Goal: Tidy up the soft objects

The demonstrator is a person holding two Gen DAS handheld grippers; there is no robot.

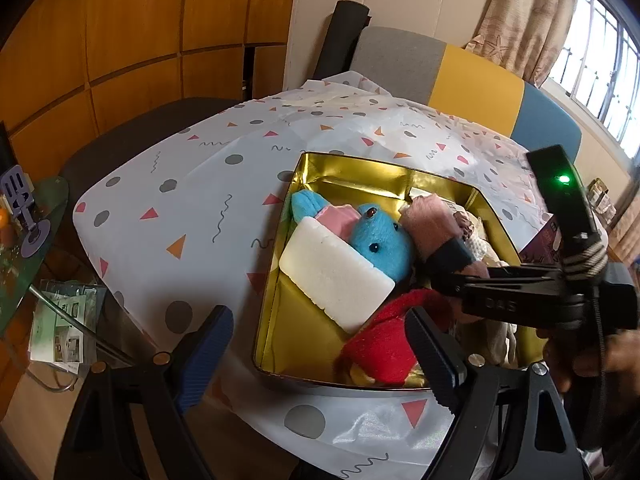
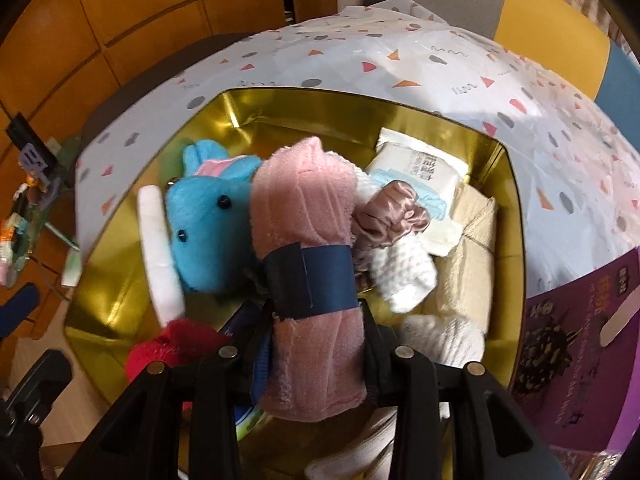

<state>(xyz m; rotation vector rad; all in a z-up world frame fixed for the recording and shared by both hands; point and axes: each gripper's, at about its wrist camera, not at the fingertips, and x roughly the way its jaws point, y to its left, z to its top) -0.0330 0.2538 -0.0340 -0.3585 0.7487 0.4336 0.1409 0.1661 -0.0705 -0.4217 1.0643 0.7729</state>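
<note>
A gold tin box sits on the patterned tablecloth. In it lie a blue plush toy, a white sponge block, a red plush, a mauve scrunchie, white knit pieces and a tissue pack. My right gripper is shut on a rolled pink towel with a dark blue band, held just over the box's middle. My left gripper is open and empty over the box's near left edge.
The tablecloth covers the table. A purple printed box lies to the right of the tin. A multicoloured chair stands behind. A glass side table with clutter stands at the left.
</note>
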